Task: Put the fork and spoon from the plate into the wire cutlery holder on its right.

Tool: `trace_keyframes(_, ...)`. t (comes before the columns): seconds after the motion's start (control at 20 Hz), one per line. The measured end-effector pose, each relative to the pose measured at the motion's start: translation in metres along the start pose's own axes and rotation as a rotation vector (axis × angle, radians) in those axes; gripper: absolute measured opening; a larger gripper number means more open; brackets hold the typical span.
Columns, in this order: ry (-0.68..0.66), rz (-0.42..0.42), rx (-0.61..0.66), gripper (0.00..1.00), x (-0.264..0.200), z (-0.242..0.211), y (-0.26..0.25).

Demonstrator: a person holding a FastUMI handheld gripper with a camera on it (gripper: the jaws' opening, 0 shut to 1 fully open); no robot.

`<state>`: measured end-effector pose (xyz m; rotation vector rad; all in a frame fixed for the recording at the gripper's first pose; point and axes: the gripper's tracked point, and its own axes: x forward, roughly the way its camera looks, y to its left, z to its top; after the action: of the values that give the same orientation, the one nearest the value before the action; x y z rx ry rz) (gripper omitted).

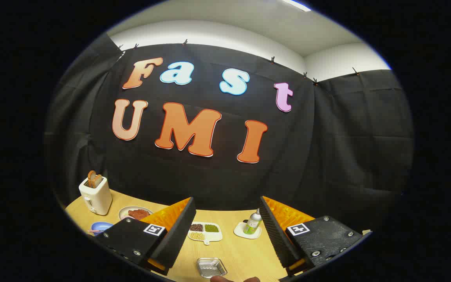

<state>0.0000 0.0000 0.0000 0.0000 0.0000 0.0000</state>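
My gripper [226, 201] is open and held high above a light wooden table [241, 250], with nothing between its fingers. It points mostly at the black cloth wall. Low between the fingers, near the table's front, sits a small square shiny metal container [211, 267]; I cannot tell whether it is the wire cutlery holder. To the left, beyond the left finger, a pale plate [133, 213] carries reddish-brown food.
A white toaster [95, 194] with toast stands at the far left, and a blue bowl [101, 227] lies in front of it. A white divided dish of beans [204, 231] and a green bottle on a coaster [253, 224] sit between the fingers. A person's fingertips [231, 279] show just below the metal container.
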Motion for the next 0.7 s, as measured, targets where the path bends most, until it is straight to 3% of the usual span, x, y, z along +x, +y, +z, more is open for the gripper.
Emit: trace_keyframes(0.7, 0.003, 0.01, 0.003, 0.98, 0.0004, -0.0045, -0.0056)
